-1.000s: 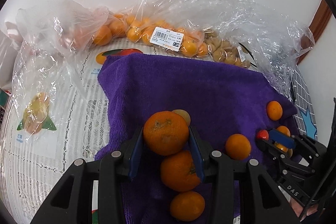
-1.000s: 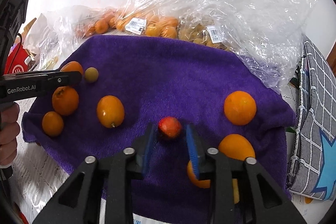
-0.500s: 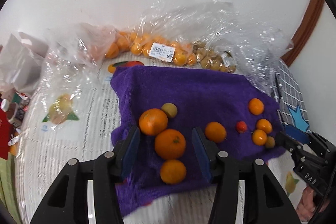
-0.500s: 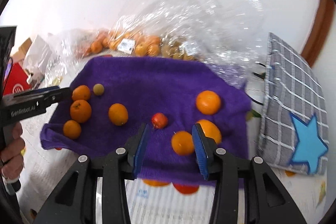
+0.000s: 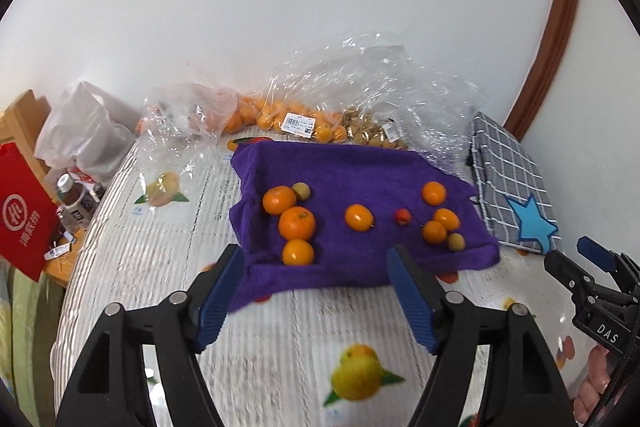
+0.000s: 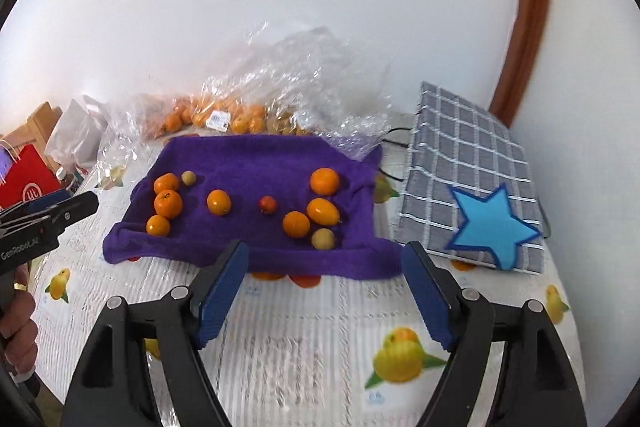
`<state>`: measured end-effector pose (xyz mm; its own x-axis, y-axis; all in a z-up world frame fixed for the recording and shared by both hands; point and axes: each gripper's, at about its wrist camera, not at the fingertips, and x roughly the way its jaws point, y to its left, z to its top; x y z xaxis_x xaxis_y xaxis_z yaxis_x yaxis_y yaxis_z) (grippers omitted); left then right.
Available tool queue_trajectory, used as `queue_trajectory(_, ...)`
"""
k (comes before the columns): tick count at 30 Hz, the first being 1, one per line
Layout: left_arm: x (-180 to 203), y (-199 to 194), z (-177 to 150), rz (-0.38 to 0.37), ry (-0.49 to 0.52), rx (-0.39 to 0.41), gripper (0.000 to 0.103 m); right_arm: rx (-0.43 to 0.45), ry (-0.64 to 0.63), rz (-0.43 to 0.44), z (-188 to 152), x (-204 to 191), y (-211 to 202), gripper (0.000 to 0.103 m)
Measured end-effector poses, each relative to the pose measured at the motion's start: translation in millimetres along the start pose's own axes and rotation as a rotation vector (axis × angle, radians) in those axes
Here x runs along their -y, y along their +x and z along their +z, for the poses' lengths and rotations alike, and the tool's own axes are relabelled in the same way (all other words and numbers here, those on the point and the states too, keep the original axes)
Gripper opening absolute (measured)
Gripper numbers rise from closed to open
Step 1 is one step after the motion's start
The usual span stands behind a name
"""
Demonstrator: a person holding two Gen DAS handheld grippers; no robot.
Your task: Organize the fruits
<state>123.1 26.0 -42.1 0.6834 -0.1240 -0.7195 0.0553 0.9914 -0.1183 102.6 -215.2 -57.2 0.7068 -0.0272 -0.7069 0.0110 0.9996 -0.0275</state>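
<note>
Both claws, left claw [image 5: 316,291] and right claw [image 6: 324,287], have just been opening, empty, above purple towel [image 5: 360,171].

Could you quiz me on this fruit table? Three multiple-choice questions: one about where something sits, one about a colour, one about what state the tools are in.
1. Where does the small red fruit lie?
A. on the checked cloth
B. near the middle of the purple towel
C. inside a plastic bag

2. What colour is the star on the checked cloth?
A. blue
B. yellow
C. red

3. What are the left gripper and right gripper holding?
A. an orange each
B. the towel
C. nothing, both open

Answers: B, oranges lie to both sides of it; A, bright blue on grey; C, their fingers stand apart with nothing between them.
</note>
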Motion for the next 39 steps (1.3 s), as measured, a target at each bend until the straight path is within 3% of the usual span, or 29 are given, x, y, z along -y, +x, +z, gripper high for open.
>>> queue_trajectory(2,6.7,-14.1,-7.2,-0.015,0.009,0.002,0.076,0.007,0.003,-0.012,-6.5,2.8,-11.8,0.087)
queue_trajectory(12,35.0,-62.9,-33.3,0.034,0.070,0.086,0.089,0.054,0.047,-0.058,-38.5,28.3,-64.6,0.096)
queue_trajectory(39,45.1,-73.9,-50.5,0.014,0.045,0.090,0.090,0.073,0.076,-0.060,-58.7,46.0,-87.6,0.096)
